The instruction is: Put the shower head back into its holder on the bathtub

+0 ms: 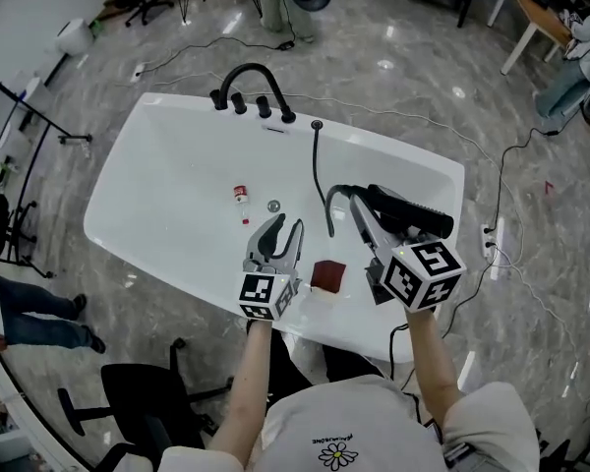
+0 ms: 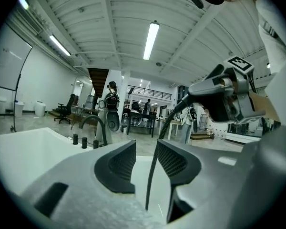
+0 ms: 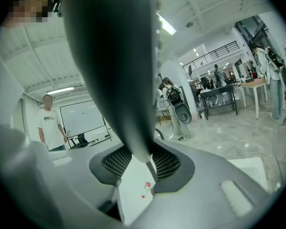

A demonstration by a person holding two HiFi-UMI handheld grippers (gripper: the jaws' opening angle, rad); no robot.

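My right gripper (image 1: 366,216) is shut on the black shower head (image 1: 409,210) above the near right part of the white bathtub (image 1: 128,180). The head's dark handle (image 3: 115,56) fills the right gripper view, clamped between the pads (image 3: 117,162). Its black hose (image 1: 318,173) runs up to the holder (image 1: 317,124) on the far rim, right of the black faucet (image 1: 252,79). My left gripper (image 1: 283,227) hovers over the tub's near side, open, nothing between its pads. In the left gripper view (image 2: 145,162) the hose (image 2: 152,175) shows through the gap, beyond the jaws.
A small red-and-white bottle (image 1: 241,197) and the drain (image 1: 273,206) lie on the tub floor. A red-brown block (image 1: 327,275) sits on the near rim. Cables and a power strip (image 1: 490,239) lie on the floor at the right; an office chair (image 1: 138,401) stands near left.
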